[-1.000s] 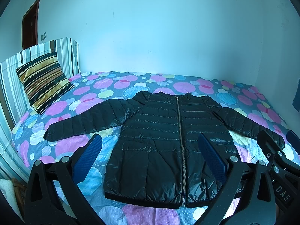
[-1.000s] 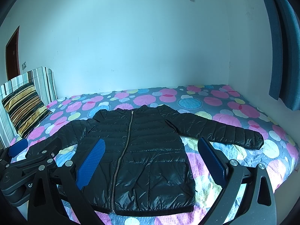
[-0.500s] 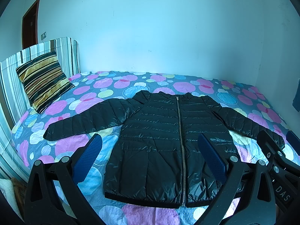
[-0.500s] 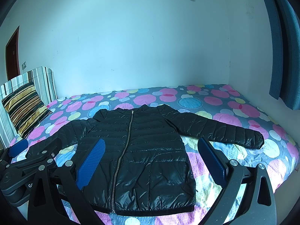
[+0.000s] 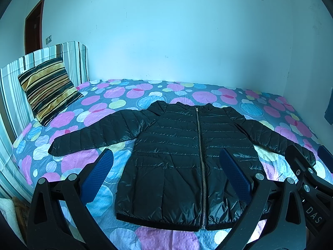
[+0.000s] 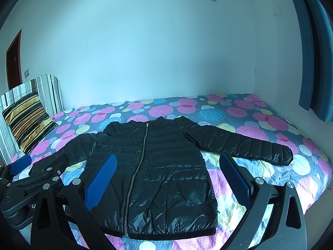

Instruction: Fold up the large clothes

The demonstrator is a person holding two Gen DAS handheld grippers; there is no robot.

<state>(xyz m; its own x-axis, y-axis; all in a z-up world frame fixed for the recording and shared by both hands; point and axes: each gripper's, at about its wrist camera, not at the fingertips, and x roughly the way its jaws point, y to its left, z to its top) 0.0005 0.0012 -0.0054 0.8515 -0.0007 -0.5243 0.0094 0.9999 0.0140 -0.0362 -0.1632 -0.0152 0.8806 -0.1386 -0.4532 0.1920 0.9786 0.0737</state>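
Only "DAS" legible | right gripper (image 5: 308, 166) | jacket (image 5: 187, 156) flat

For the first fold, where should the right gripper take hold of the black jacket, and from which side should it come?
Probably at the cuff of the sleeve on that gripper's side, coming in from the near edge of the bed. The black jacket lies flat, zipped, both sleeves spread outward, so the cuff is a free end, apart from the body. The right gripper is open, touching nothing.
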